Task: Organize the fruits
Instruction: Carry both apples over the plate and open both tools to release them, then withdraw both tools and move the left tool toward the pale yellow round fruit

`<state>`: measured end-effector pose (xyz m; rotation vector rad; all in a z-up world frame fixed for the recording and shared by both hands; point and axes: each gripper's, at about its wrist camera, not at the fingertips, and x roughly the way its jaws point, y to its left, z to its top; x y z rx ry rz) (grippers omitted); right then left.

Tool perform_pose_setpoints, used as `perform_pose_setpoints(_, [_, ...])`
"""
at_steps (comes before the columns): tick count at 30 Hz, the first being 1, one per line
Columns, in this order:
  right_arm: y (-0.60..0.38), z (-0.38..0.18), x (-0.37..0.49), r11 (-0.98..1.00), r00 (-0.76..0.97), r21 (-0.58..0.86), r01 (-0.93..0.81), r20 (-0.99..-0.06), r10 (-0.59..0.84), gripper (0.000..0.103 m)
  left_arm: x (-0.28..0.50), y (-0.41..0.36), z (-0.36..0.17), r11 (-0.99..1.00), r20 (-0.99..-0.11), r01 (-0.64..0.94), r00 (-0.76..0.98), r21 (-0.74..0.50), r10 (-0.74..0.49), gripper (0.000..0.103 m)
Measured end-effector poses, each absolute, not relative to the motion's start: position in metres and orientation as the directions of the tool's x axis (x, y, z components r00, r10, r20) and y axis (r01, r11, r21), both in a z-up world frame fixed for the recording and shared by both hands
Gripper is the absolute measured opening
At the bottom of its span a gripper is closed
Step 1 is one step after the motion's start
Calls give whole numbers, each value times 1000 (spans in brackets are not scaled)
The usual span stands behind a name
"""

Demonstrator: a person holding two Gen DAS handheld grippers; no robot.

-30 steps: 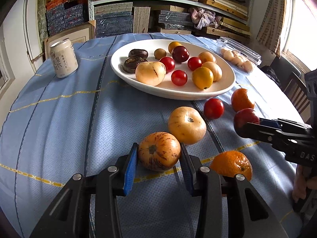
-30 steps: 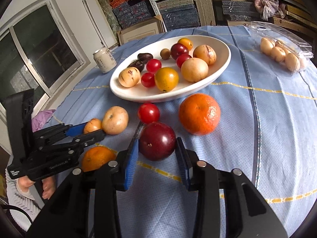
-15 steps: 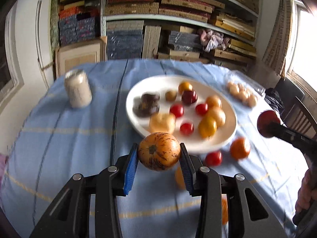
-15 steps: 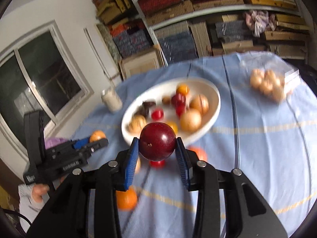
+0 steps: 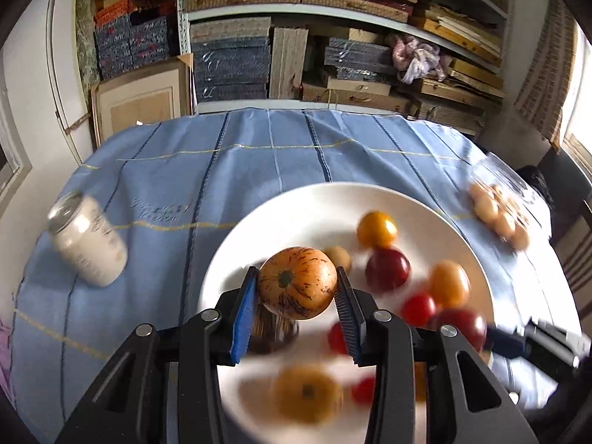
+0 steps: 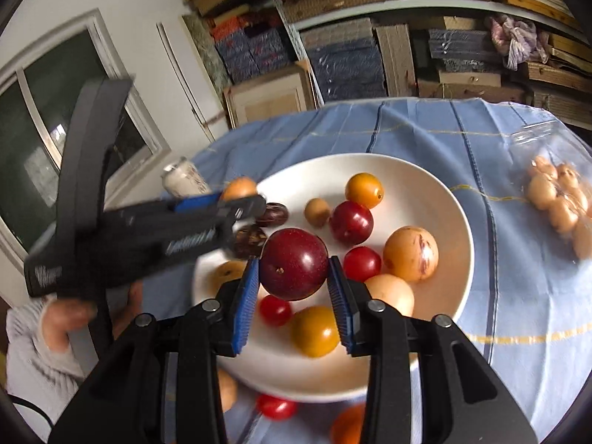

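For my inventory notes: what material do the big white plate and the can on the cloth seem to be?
The white plate looks like glazed ceramic: smooth, glossy, thick rounded rim. The can seems metal, given its silvery top rim, with a matte cream printed wrap; blur leaves this uncertain.

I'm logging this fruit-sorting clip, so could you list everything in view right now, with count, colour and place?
Plate: one, white, on the table, holding mixed fruit.
Striped fruit: one, orange with dark streaks, between the left gripper's pads above the plate.
Plum: one, dark red, between the right gripper's pads above the plate.
Can: one, white, on the cloth left of the plate.
Clear box: one, holding pale round fruits, right of the plate.
Tablecloth: one, blue with stripes.
Shelves: stacked boxes behind the table.
Left gripper: black, blue pads, shut on the striped fruit.
Right gripper: black, blue pads, shut on the plum.
Hand: grey sleeve, holding the left gripper.
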<state>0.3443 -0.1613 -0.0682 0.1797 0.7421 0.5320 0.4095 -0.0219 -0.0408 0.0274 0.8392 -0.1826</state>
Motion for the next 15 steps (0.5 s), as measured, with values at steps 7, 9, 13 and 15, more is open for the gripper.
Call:
perform_pose_setpoints(7, [-155,-85,370,877,597,279,-391,-648,472,39,449,-35,-61,988,-775,150,619,-40,-125,41])
perform_pose_setpoints(9, [-157,-87,370,877,603,284,-389,-641,475,42,453,-34,-63,991,-773,129,624,-38,-111,44])
perform_pose_setpoints(13, [-163,-74,360,874,628,285,-393,-611,482,42,437,-23,-48,991,-748,126,652,-54,-124,44])
perform_pose_setpoints(15, [-168,-63,349,870,643,293,-397,-588,491,45,420,-15,-35,990,-731,126,671,-55,-126,44])
